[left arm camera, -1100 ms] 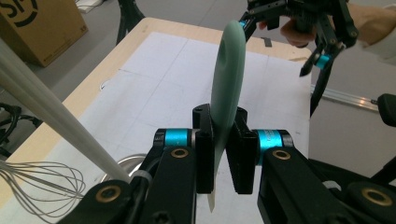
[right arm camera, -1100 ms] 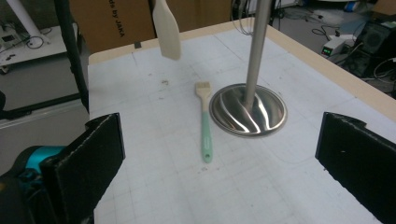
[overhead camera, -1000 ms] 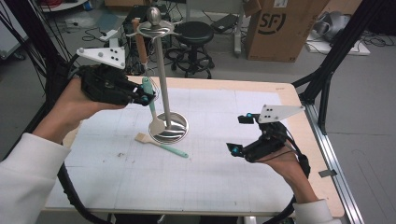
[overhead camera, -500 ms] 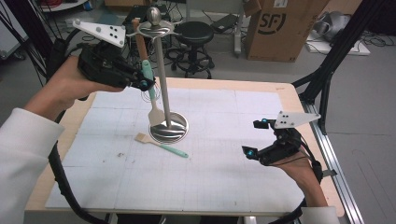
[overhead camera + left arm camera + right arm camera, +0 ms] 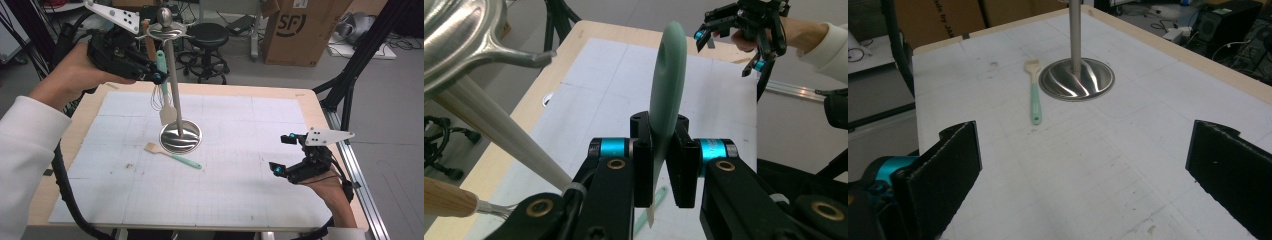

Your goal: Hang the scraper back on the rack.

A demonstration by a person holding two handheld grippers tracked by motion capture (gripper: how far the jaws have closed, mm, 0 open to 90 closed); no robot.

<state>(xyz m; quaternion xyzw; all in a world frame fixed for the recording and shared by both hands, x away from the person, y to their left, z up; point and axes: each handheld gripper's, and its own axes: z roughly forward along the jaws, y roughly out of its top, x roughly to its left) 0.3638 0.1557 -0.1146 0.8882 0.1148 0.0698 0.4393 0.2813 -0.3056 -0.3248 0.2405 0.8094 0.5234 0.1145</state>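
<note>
- Nearest the person, the right gripper (image 5: 283,152) sits low over the white gridded mat (image 5: 240,190) near the table's right edge, its jaws spread wide with nothing between them.
- Just past mid-mat, a small brush (image 5: 171,155) with a mint-green handle lies flat on the mat, just beside the stand's base and apart from both grippers; in the right gripper view it lies left of the base (image 5: 1034,92).
- The metal utensil stand (image 5: 172,75) rises from its round steel base (image 5: 181,136) to a ring of hooks under a knob at the top.
- A whisk with a wooden handle (image 5: 156,92) hangs from that ring.
- Farthest, the left gripper (image 5: 155,75) is raised beside the stand's pole, clamped on the mint-green handle of a spatula (image 5: 167,112); the pale blade hangs down just above the base.
- In the left gripper view the pads pinch that handle (image 5: 667,95) on both sides, the hook ring (image 5: 459,35) near at upper left.
</note>
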